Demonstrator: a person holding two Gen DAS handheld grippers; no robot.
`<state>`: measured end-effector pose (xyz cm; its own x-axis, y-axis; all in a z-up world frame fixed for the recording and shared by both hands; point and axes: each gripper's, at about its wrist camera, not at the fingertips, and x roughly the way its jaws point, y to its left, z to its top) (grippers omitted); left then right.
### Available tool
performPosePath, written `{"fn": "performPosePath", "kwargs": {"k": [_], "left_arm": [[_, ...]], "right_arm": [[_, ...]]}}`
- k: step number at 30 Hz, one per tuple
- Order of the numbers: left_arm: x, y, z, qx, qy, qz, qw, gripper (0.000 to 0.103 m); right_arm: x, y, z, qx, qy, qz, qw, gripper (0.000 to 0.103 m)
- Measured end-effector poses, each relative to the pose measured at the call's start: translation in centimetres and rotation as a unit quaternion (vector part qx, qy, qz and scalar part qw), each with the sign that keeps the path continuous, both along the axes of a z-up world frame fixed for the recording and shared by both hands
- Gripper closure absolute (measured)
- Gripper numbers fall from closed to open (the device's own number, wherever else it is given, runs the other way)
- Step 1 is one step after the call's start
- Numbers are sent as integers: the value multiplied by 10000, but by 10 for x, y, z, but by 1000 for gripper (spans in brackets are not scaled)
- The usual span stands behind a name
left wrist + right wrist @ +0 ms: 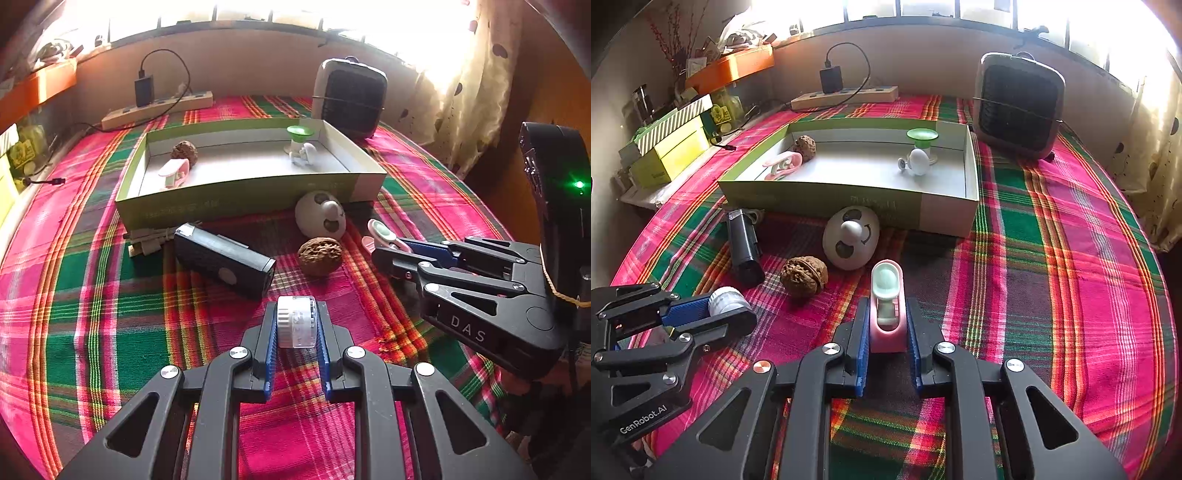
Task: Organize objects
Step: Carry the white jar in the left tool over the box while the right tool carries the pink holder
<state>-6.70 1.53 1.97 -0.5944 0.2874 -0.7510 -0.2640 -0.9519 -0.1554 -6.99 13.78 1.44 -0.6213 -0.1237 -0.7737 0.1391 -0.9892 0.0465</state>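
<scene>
In the left wrist view my left gripper [296, 309] is shut on a small white and clear round cap [296, 325], just above the plaid cloth. My right gripper [888, 306] is shut on a pink and mint clip [886, 291], also seen from the side in the left wrist view [382, 233]. On the cloth between them lie a walnut [804, 275], a white egg-shaped face toy [851, 236] and a black rectangular device [225, 260]. Behind stands an open green box [240, 201]. It holds a second walnut [184, 151], a second pink clip [173, 172] and a green-topped white toy [301, 146].
A small dark-grilled fan [1019, 105] stands behind the box at the right. A power strip [846, 96] with a plugged charger lies along the back wall. Stacked yellow-green boxes [670, 147] sit at the left edge. A curtain [476, 92] hangs at the right.
</scene>
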Motion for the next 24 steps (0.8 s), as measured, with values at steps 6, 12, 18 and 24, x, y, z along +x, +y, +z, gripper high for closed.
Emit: {"fn": "performPosePath", "kwargs": {"k": [6, 12, 18, 24], "left_arm": [[2, 1, 6, -15, 74, 30, 10000, 86], [3, 1, 15, -6, 176, 19, 9998, 86], [0, -6, 25, 20, 267, 87, 9996, 86], [-8, -15, 35, 77, 365, 196, 9991, 86]], "right_arm": [[4, 5, 5, -1, 80, -76, 9999, 85], [7, 5, 11, -6, 136, -79, 9999, 85], [9, 7, 20, -35, 219, -110, 9997, 85], [4, 7, 31, -40, 305, -102, 9995, 85]]}}
